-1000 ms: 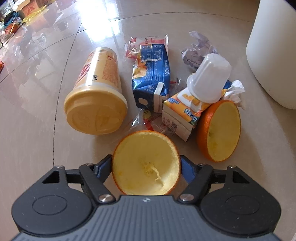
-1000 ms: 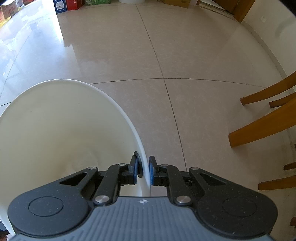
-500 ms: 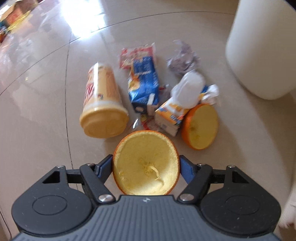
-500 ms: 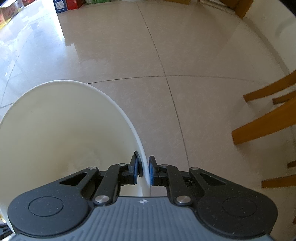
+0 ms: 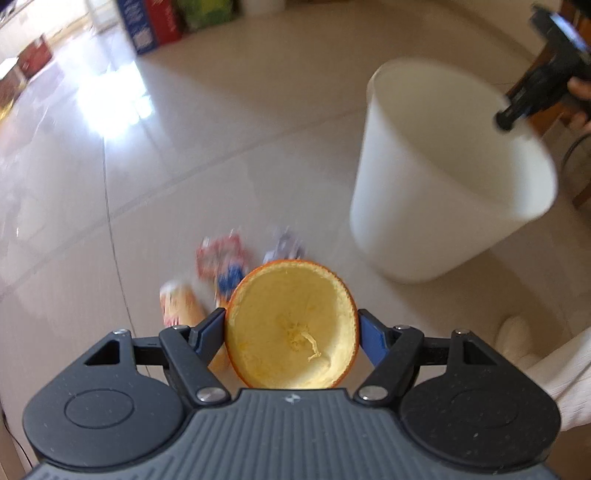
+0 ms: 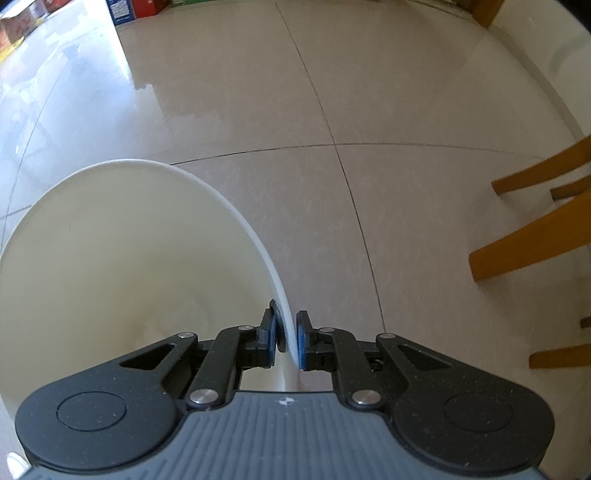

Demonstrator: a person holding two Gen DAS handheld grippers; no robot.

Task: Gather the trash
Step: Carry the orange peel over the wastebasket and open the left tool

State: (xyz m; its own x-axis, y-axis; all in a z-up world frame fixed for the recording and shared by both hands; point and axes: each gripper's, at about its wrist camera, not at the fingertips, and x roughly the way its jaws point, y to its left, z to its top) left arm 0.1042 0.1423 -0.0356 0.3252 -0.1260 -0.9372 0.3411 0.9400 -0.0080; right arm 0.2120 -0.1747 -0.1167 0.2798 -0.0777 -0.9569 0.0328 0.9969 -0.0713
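My left gripper [image 5: 291, 326] is shut on a hollow orange peel half [image 5: 291, 325], held high above the floor with its pale inside facing the camera. Below it, blurred, lie a yellow cup [image 5: 181, 304], a blue carton [image 5: 227, 282], a red wrapper [image 5: 218, 253] and crumpled paper [image 5: 282, 247]. The white bin [image 5: 443, 177] stands to the right, its mouth showing. My right gripper [image 6: 286, 339] is shut on the bin's rim [image 6: 284, 314]; in the left wrist view that gripper [image 5: 532, 99] appears at the bin's far edge.
Glossy beige floor tiles lie all around. Wooden chair legs [image 6: 532, 236] stand right of the bin. Coloured boxes [image 5: 162, 22] line the far wall. A person's hand [image 5: 580, 99] and pale sleeve [image 5: 569, 373] show at the right.
My left gripper has risen with the orange peel, so the trash pile has shrunk below and the bin's mouth has come into view. The right gripper stays on the rim.
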